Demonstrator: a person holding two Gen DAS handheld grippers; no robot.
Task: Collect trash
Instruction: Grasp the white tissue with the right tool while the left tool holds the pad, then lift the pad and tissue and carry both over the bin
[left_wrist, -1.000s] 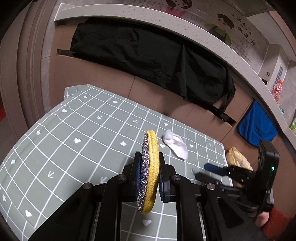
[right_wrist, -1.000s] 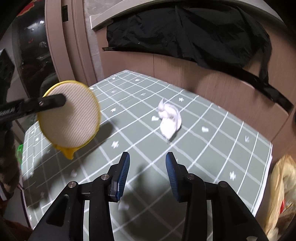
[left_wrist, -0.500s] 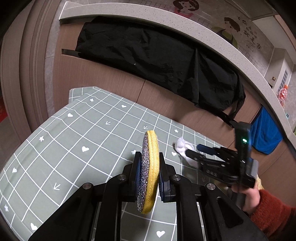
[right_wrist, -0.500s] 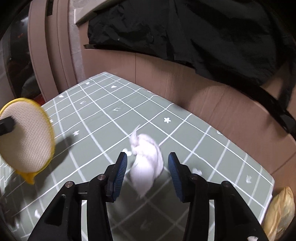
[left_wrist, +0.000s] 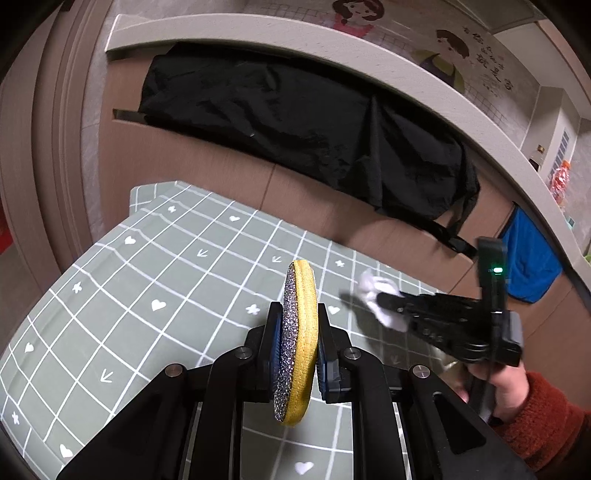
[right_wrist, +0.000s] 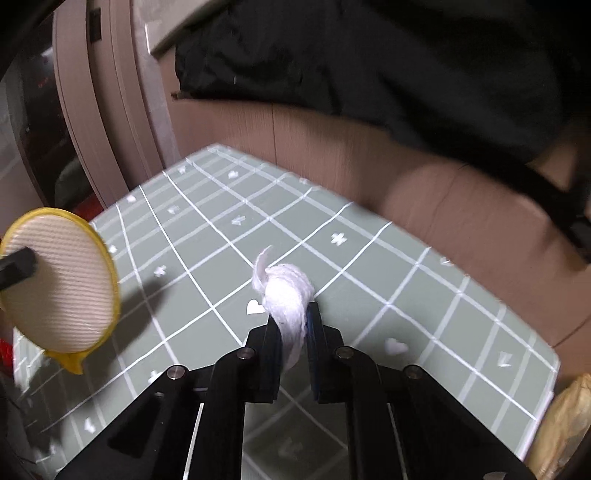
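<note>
A table (left_wrist: 110, 295) wears a green cloth with white lines, hearts and arrows on it. Behind its far edge stands a brown wooden counter (left_wrist: 207, 166) with a pale stone top (left_wrist: 443, 96), and a big black cloth (left_wrist: 295, 122) hangs over it, with a blue cloth (left_wrist: 532, 266) further right. The wall (left_wrist: 491, 62) above has cartoon people painted on it, and a brown door frame (right_wrist: 92, 110) stands by the table's left corner.

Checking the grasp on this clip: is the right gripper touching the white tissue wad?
Touching. The right wrist view shows the right gripper just closed on the tissue wad, both pads pressing its sides, no gap.
</note>
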